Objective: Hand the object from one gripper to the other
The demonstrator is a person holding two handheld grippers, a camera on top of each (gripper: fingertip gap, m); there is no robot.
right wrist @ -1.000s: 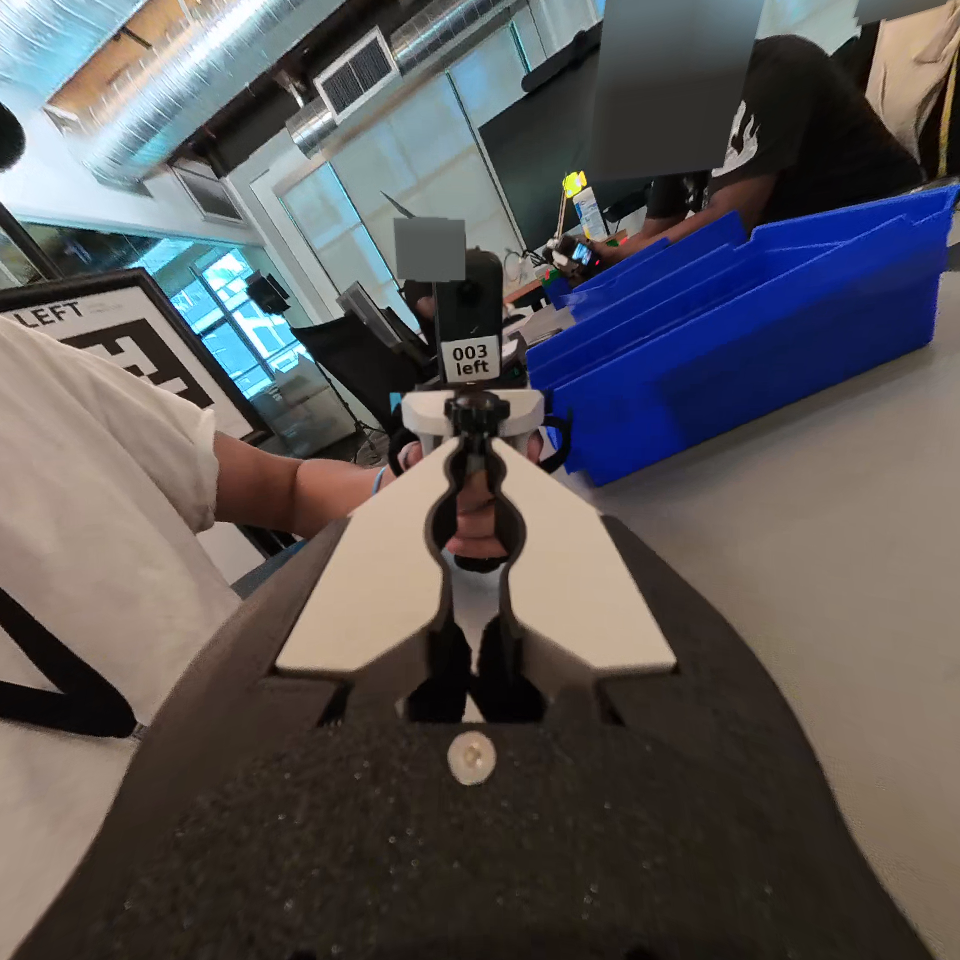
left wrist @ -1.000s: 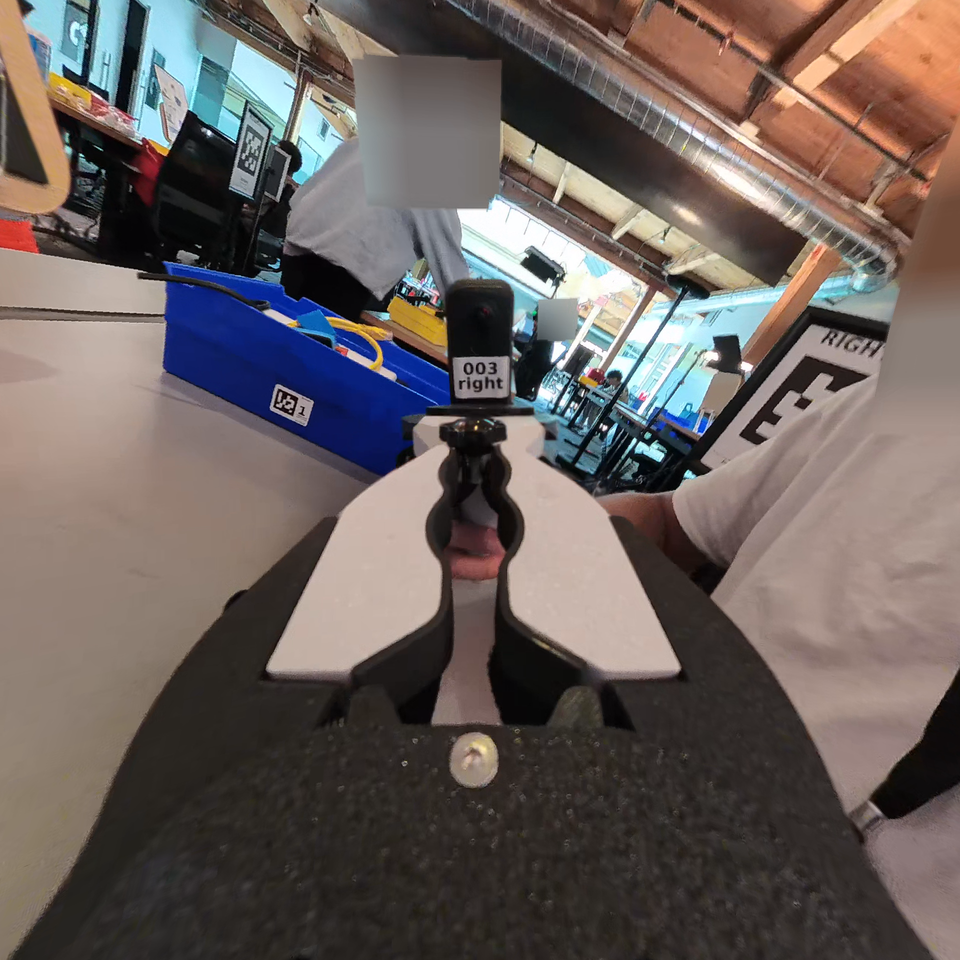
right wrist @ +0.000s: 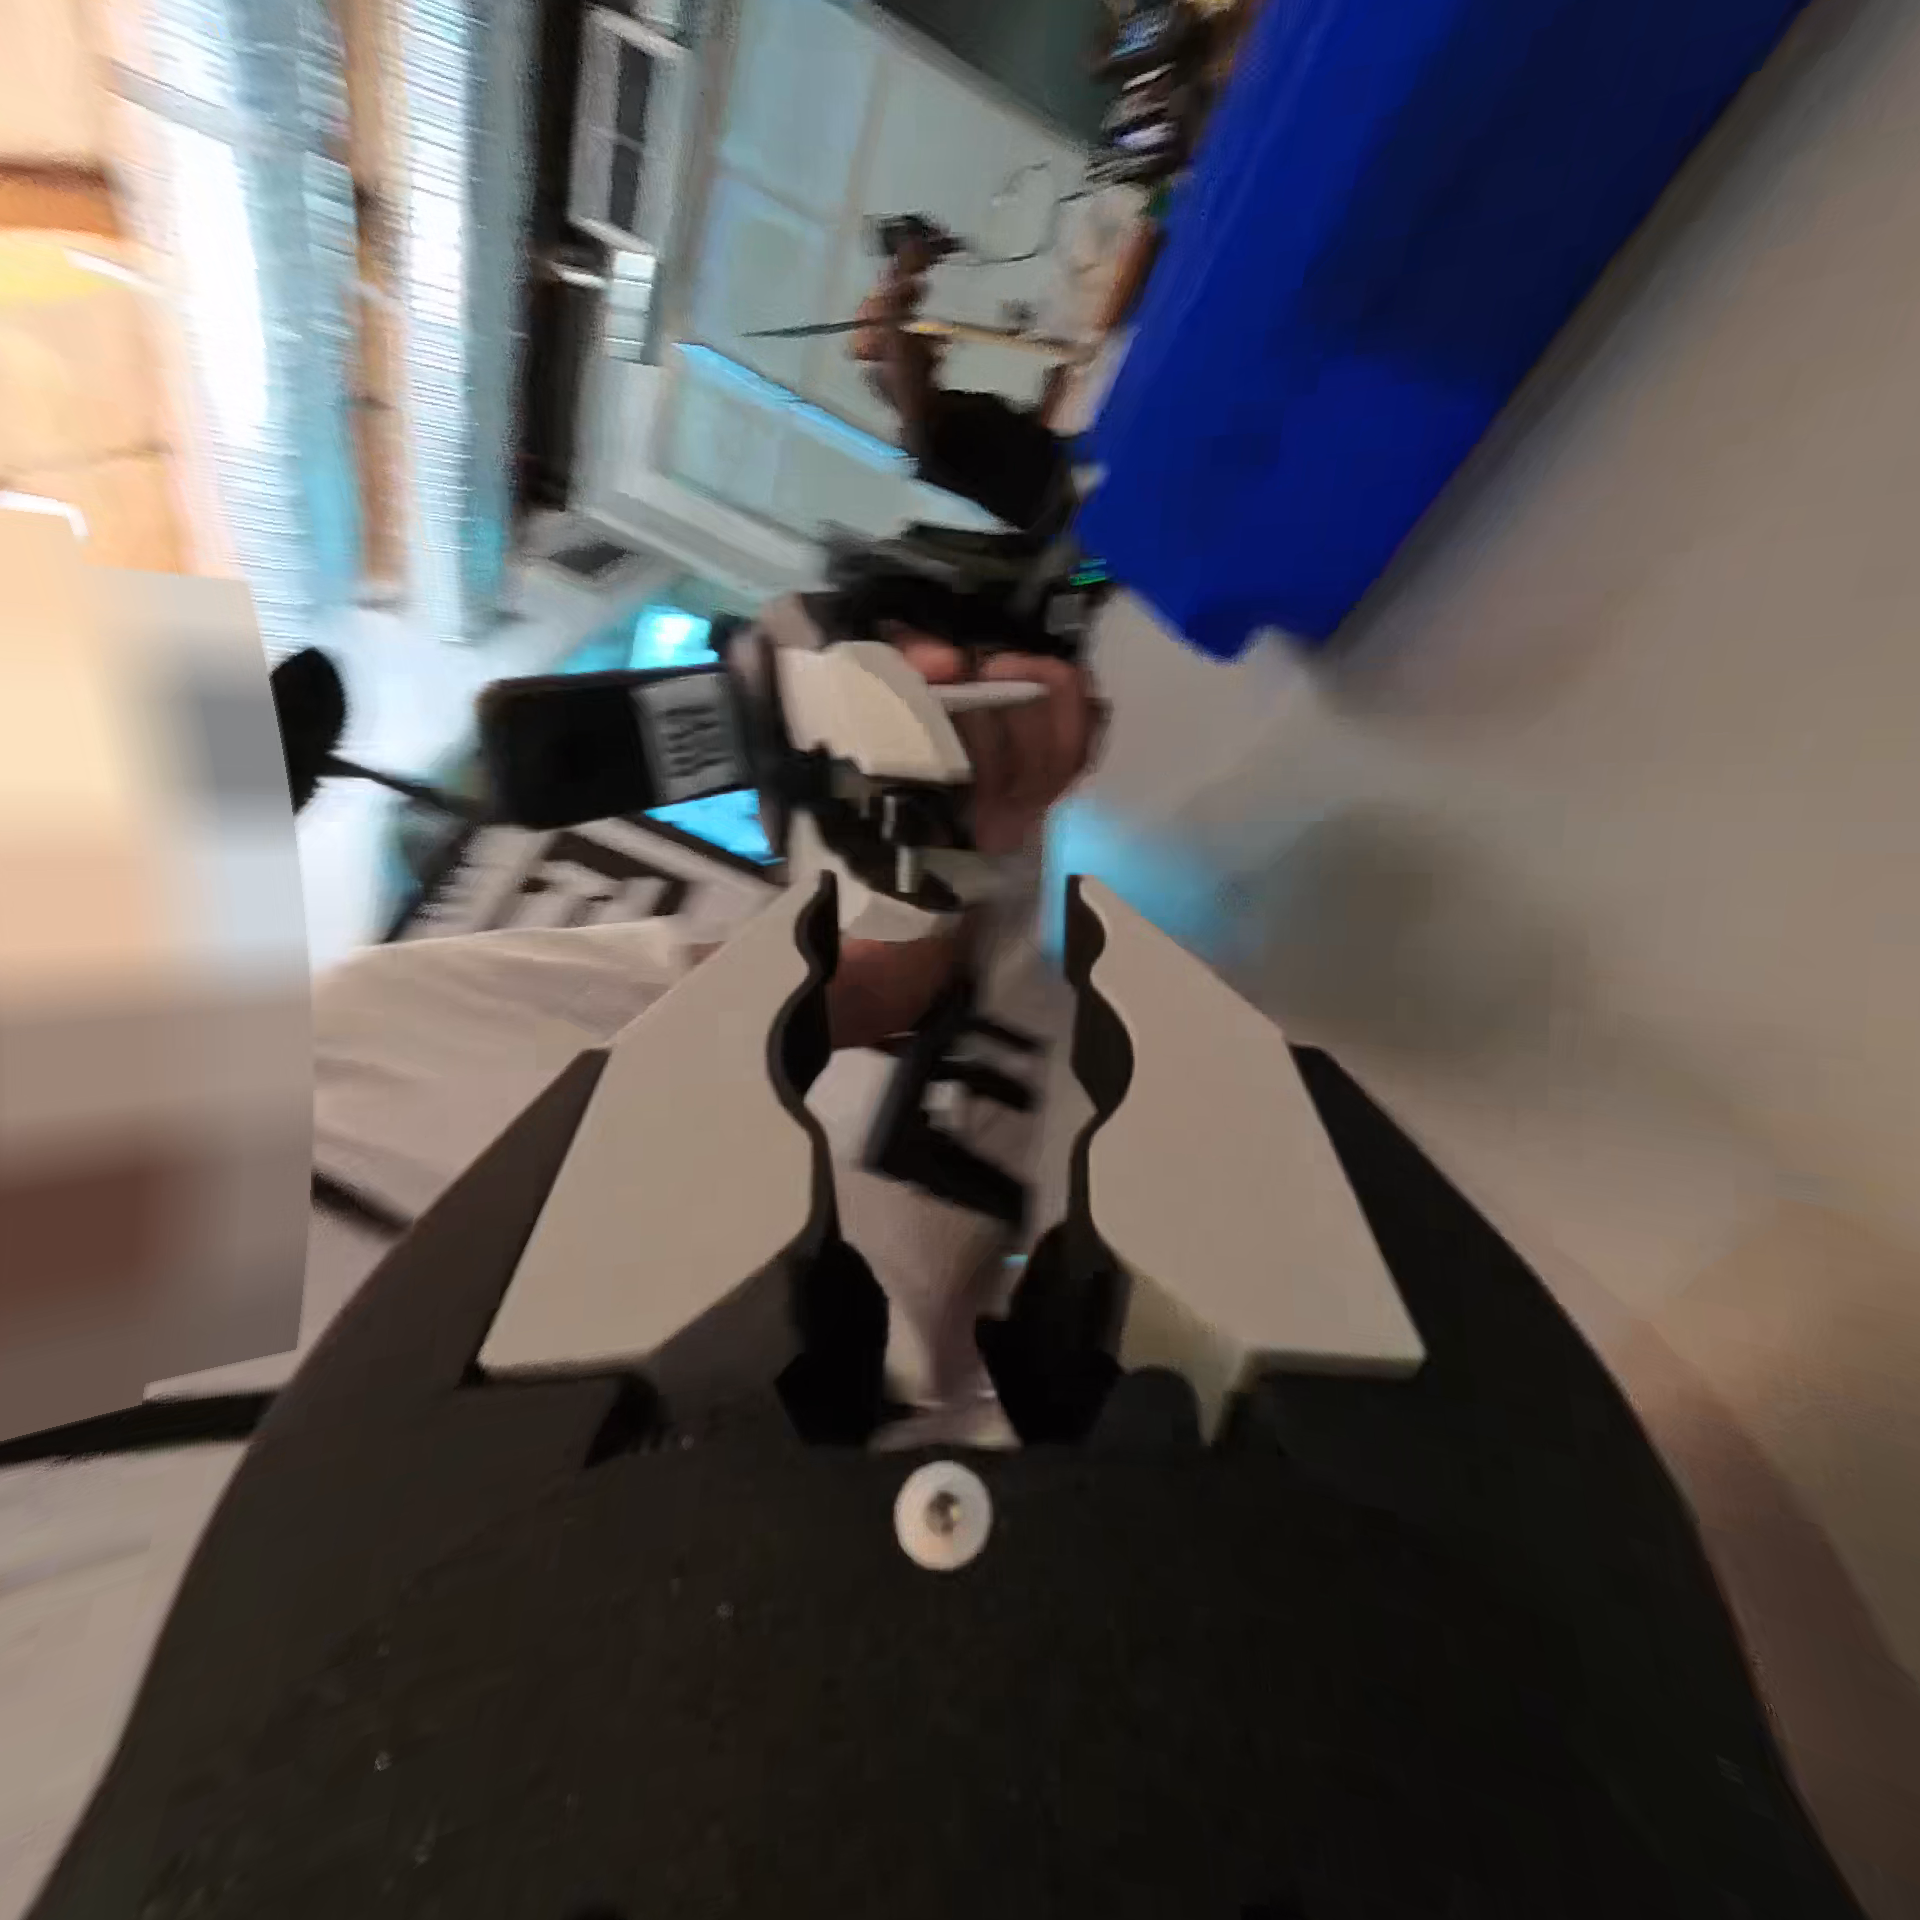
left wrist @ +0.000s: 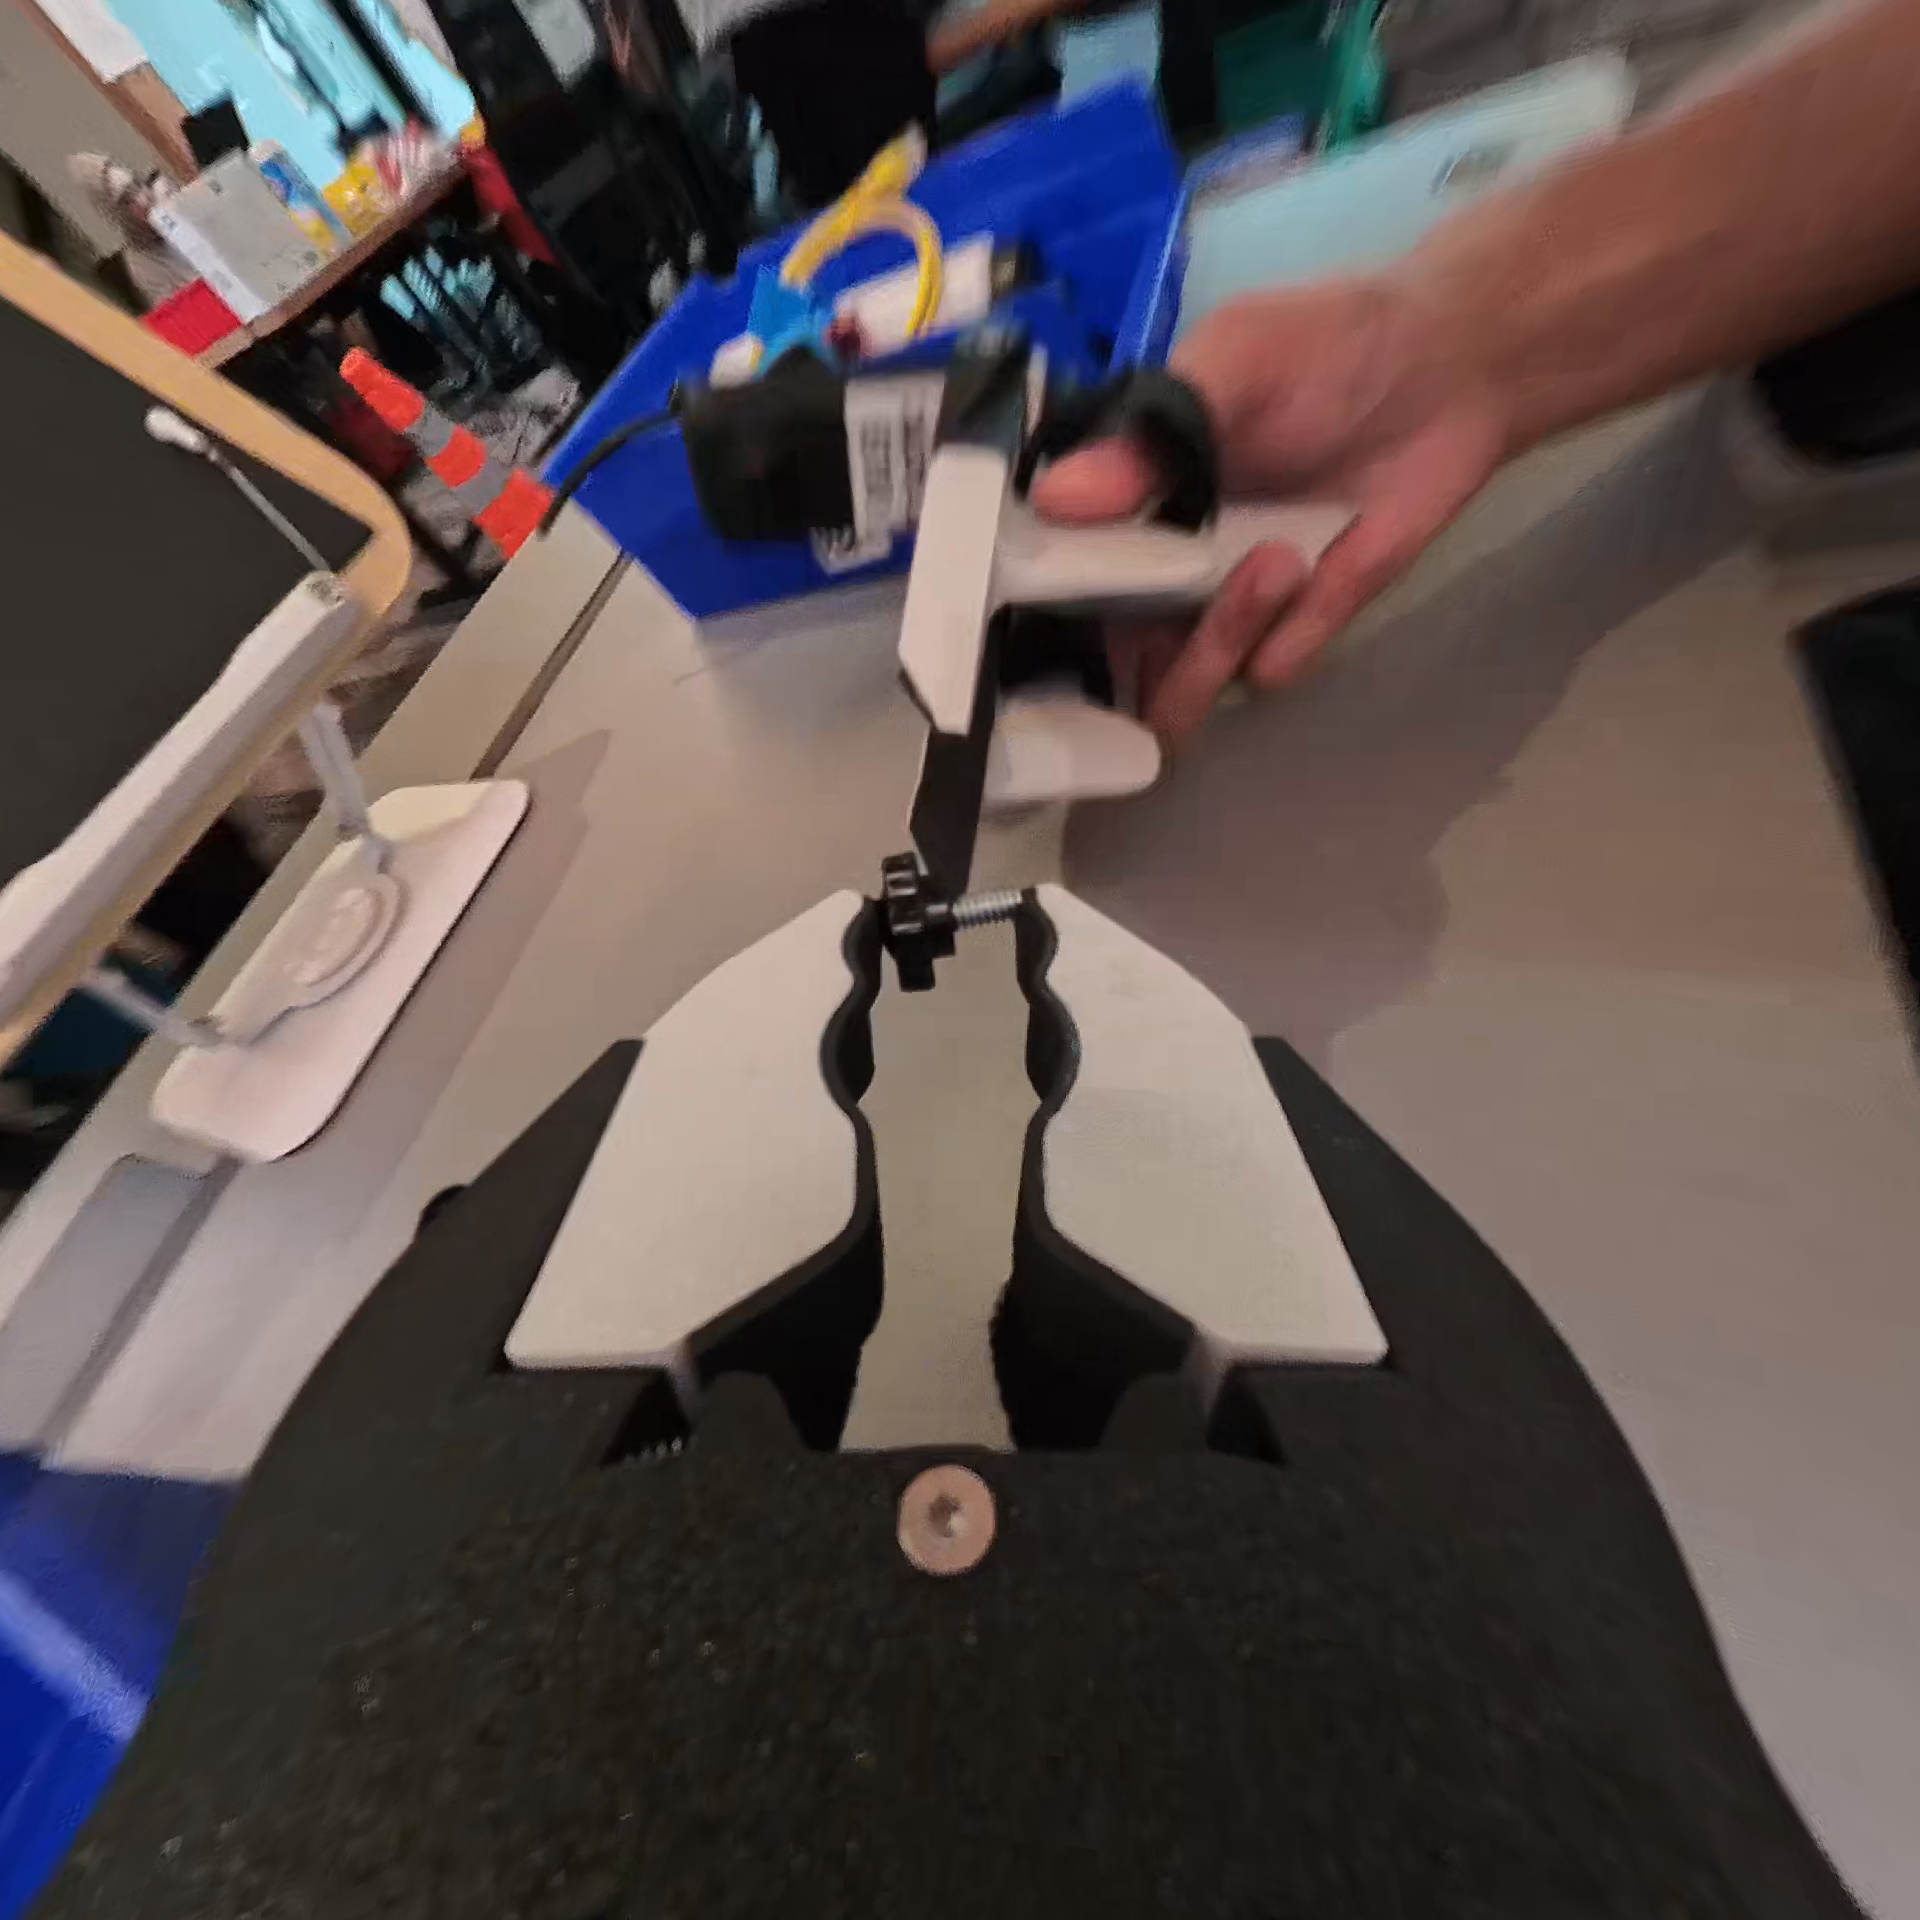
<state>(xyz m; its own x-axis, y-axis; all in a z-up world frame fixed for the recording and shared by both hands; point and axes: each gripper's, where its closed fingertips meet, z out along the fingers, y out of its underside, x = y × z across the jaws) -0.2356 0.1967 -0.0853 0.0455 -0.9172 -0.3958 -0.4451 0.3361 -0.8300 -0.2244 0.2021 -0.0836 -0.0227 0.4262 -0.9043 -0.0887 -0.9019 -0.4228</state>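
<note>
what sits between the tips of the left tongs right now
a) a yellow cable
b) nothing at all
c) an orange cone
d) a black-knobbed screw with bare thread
d: in the left wrist view the black-knobbed screw spans the gap at the tips of the left tongs, with its knob against one tip and its thread end at the other.

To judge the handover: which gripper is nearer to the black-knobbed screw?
Left. The screw spans the fingertips of the left gripper; the right gripper is open, with one finger reaching the knob from above.
</note>
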